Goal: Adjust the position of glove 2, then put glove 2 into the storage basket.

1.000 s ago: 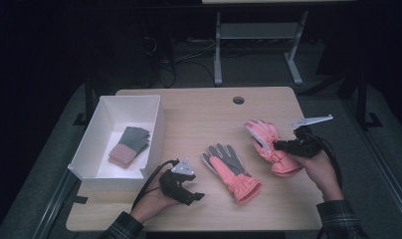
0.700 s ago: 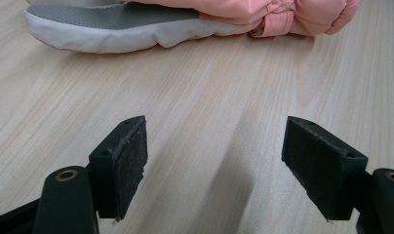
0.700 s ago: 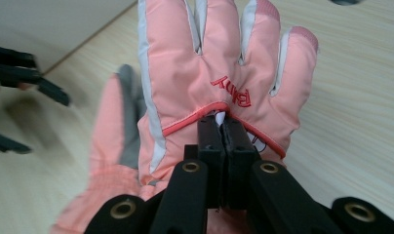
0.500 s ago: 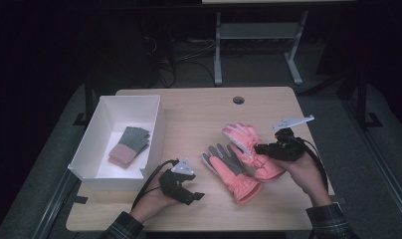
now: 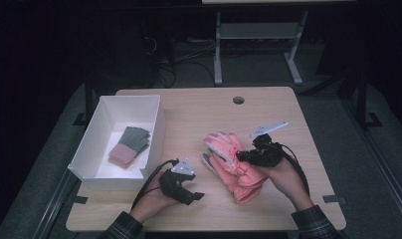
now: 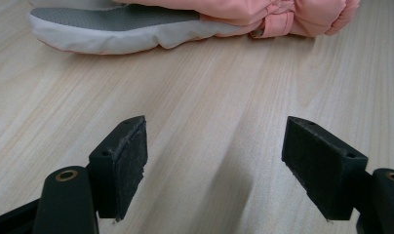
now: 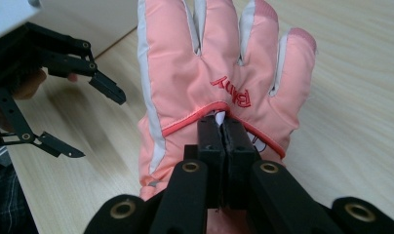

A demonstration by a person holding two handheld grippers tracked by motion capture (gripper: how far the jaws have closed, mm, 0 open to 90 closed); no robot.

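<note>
Two pink winter gloves lie together at the table's middle right. My right gripper (image 5: 240,157) is shut on the back of the upper pink glove (image 5: 225,146), which lies over the lower glove (image 5: 245,188); that one's grey palm (image 5: 208,164) peeks out at the left. In the right gripper view the jaws (image 7: 224,126) pinch a fold of this glove (image 7: 205,63) below its red embroidery. My left gripper (image 5: 194,192) rests open on the table, left of the gloves. Its own view shows wide jaws (image 6: 214,170) over bare wood, with the grey-palmed glove (image 6: 112,24) beyond.
A white box (image 5: 154,124) stands at the table's left and holds a folded grey and pink pair of gloves (image 5: 128,145). A round cable hole (image 5: 238,100) sits near the far edge. Bare wood stretches along the table's (image 5: 199,114) back and front.
My right gripper has carried the pink glove leftward and laid it over the other glove. The left gripper has stayed where it was.
</note>
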